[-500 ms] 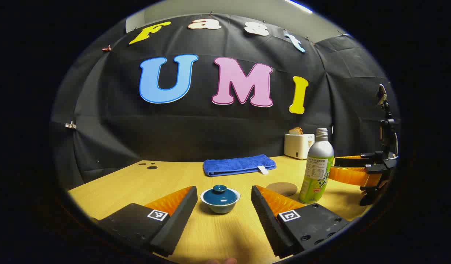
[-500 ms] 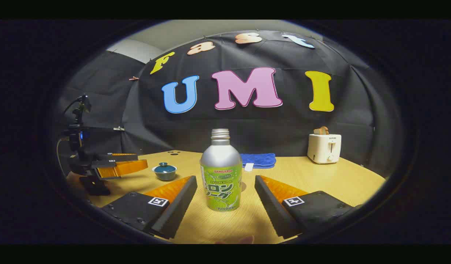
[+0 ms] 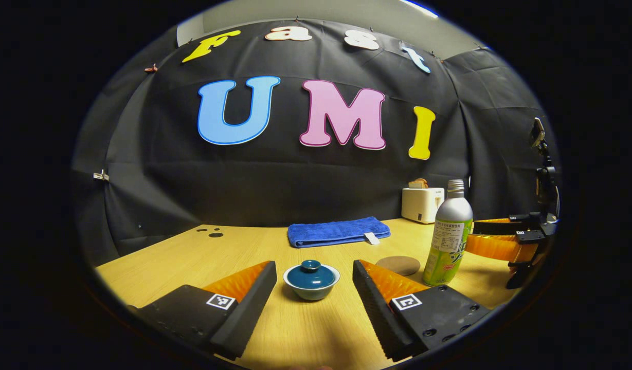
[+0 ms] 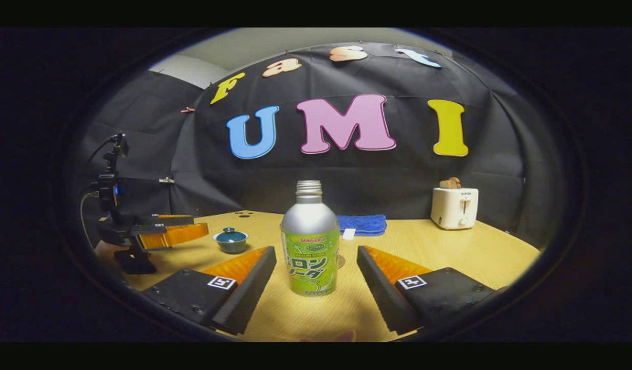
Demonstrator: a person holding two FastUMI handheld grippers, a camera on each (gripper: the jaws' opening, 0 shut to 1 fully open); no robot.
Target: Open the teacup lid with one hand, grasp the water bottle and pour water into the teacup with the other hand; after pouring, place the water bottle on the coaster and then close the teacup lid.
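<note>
A small teal teacup point(image 3: 311, 280) with its lid on stands on the wooden table point(image 3: 192, 257), just ahead of my open left gripper point(image 3: 313, 280), between its fingertips but untouched. Right of it lies a round brown coaster point(image 3: 397, 265). An uncapped silver bottle with a green label point(image 3: 447, 235) stands beyond the coaster. In the right gripper view that bottle point(image 4: 309, 241) stands upright between the fingers of my open right gripper point(image 4: 316, 267), with gaps on both sides. The teacup point(image 4: 231, 240) sits to its left, next to the left gripper point(image 4: 166, 231).
A folded blue towel point(image 3: 338, 231) lies at the back of the table near the black cloth wall. A white toaster point(image 3: 421, 204) with bread in it stands at the back right. The right gripper point(image 3: 501, 239) reaches in from the right edge.
The left gripper has shifted slightly left; the cup, coaster and bottle sit a little further right in its view. The right gripper and bottle have not moved.
</note>
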